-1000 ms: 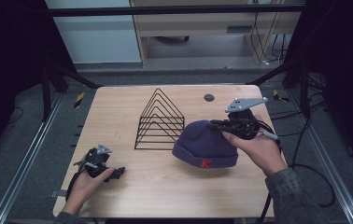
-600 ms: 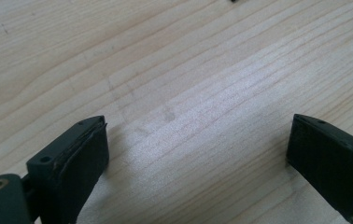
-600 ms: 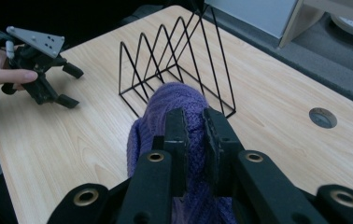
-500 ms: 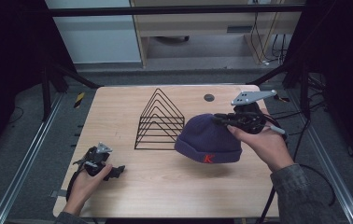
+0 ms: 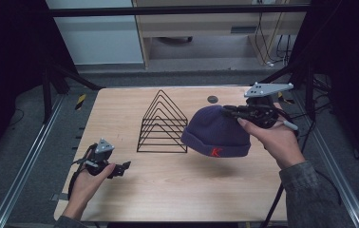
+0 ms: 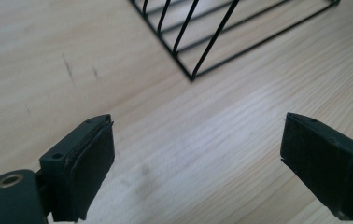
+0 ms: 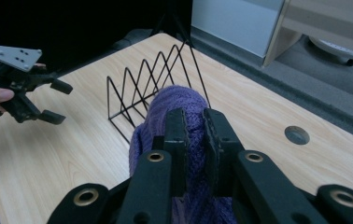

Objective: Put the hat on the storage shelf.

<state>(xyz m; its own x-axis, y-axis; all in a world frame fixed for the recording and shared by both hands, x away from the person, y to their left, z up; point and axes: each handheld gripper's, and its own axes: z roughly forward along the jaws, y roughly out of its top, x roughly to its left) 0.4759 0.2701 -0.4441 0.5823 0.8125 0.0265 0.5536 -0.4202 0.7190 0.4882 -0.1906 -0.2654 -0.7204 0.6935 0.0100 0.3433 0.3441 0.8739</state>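
A purple knit beanie (image 5: 217, 131) with a small red mark hangs above the table, right of a black wire rack (image 5: 162, 124). My right gripper (image 5: 230, 111) is shut on the beanie's top; in the right gripper view its jaws pinch the purple knit (image 7: 184, 101). My left gripper (image 5: 123, 167) rests low at the table's front left, open and holding nothing. In the left gripper view its pads (image 6: 93, 156) stand wide apart over bare wood, with a corner of the wire rack (image 6: 198, 44) ahead.
The wooden table (image 5: 177, 190) has a round grommet hole (image 5: 212, 99) near its far edge. Metal rails run along both sides of the table. The right gripper view also shows the left gripper (image 7: 48, 100) across the table.
My right gripper has lifted the beanie off the table and carried it slightly up and right. The left gripper has stayed put.
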